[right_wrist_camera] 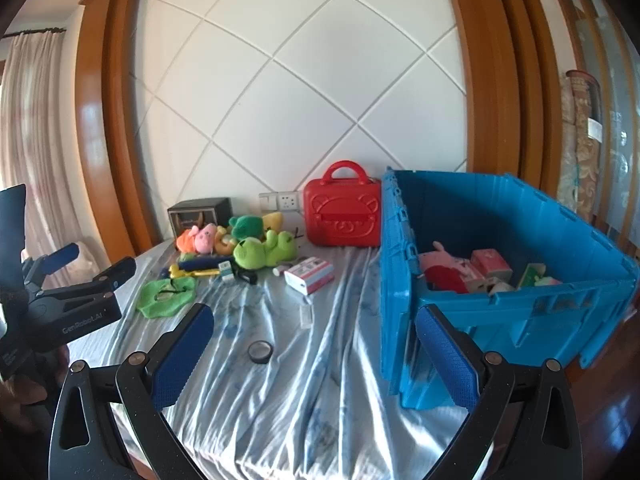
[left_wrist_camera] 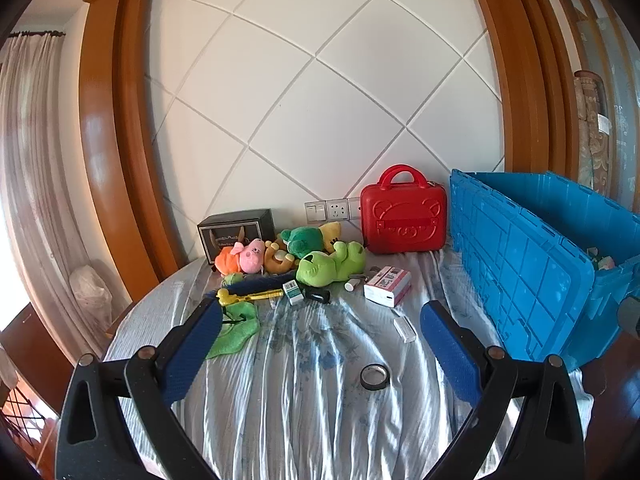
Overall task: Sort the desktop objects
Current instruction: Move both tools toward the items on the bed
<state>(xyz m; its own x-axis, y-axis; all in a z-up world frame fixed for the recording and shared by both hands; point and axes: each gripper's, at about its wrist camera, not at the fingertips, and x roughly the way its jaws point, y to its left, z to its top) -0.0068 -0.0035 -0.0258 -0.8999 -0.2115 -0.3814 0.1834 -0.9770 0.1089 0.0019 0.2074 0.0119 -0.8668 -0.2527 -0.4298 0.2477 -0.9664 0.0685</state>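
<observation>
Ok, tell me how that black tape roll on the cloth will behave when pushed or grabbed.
The tape roll lies flat on its side, so a push would probably slide it, not roll it. The rumpled cloth may bunch and snag it. It looks small and stiff, likely light.

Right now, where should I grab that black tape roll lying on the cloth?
Take the black tape roll across its outer rim, coming from above. It lies flat on the wrinkled blue cloth, hole up, with bare cloth around it, so open fingers can straddle it.
</observation>
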